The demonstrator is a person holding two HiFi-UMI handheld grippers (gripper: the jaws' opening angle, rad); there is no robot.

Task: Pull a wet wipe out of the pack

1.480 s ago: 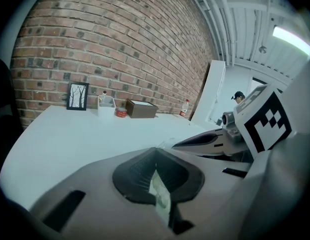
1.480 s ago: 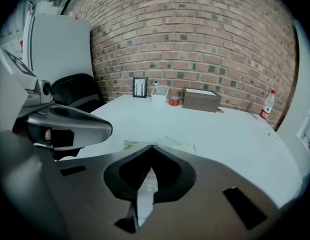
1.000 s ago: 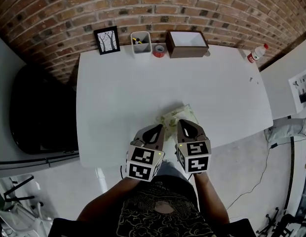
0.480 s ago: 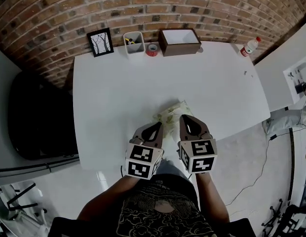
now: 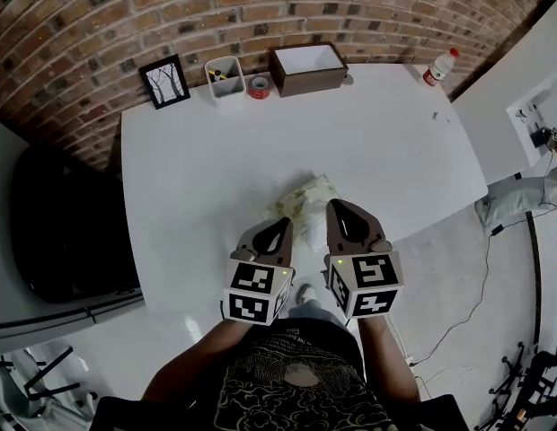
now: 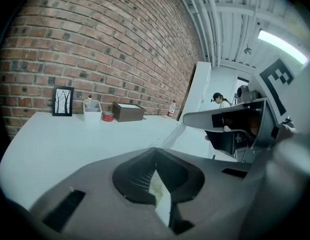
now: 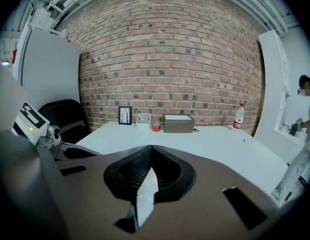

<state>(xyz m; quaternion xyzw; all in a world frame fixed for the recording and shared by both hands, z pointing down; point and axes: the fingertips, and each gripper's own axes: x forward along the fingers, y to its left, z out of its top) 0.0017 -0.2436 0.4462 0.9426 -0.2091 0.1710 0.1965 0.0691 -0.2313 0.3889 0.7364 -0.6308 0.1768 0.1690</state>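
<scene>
The left hand-held gripper (image 5: 279,227) and right hand-held gripper (image 5: 339,208) had barely moved in the last second. Both were closed and empty, tips beside the pack (image 5: 301,203) at the near edge of the worktop (image 5: 216,142). No wipe was out, so pulling had likely not begun.

- Bright, even indoor light; shadows soft and faint.
- Glare from ceiling strip (image 6: 282,45) in left gripper view.
- Heavy fisheye bending, dark vignetted corners.
- Blurred nearest the lens.
</scene>
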